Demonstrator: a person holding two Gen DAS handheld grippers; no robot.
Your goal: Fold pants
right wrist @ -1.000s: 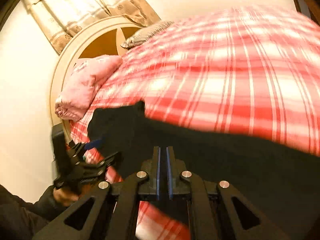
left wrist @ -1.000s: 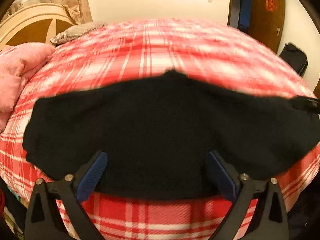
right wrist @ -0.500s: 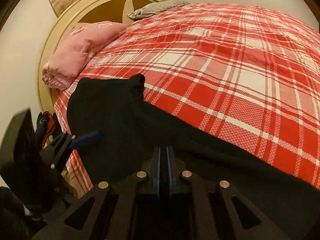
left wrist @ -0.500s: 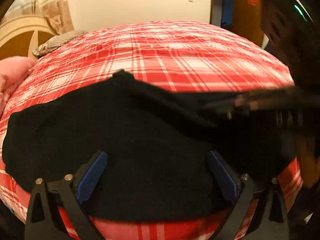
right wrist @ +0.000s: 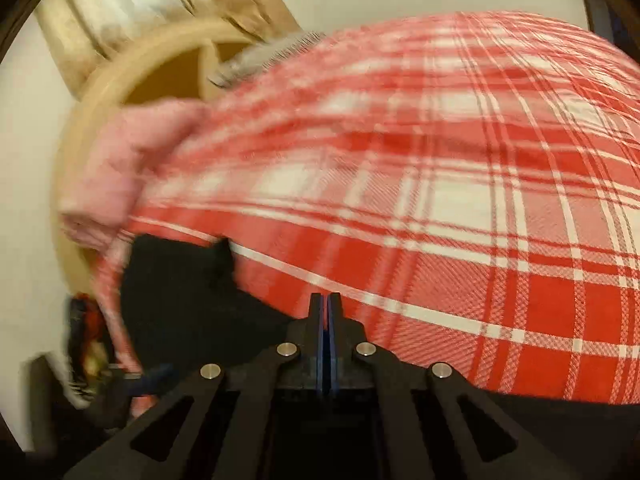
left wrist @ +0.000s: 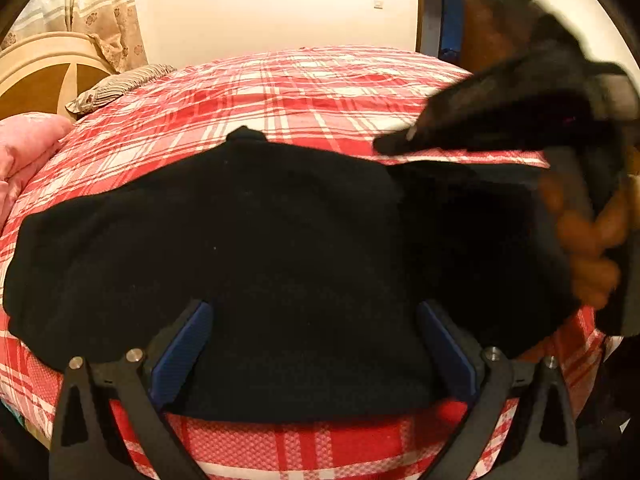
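Black pants (left wrist: 260, 240) lie crosswise on the red plaid bed cover (left wrist: 300, 92). My left gripper (left wrist: 314, 354) is open, and its blue pads (left wrist: 180, 356) straddle the near edge of the pants. At the right of the left wrist view, my right gripper (left wrist: 392, 144) is blurred and lifted above the bed, with a person's hand (left wrist: 588, 240) on its handle and black cloth hanging under it. In the right wrist view my right gripper (right wrist: 325, 312) is shut, apparently on the pants, whose black cloth (right wrist: 172, 304) spreads below and to the left.
A pink quilt (left wrist: 24, 148) is bunched at the left by the rounded wooden headboard (left wrist: 44, 76), with a striped pillow (left wrist: 116, 88) behind it. A dark doorway (left wrist: 452, 24) stands at the back right. The plaid cover (right wrist: 480, 200) stretches beyond the pants.
The right gripper has risen and swung left over the bed, carrying the right end of the pants toward the middle. The left gripper has stayed open at the near edge.
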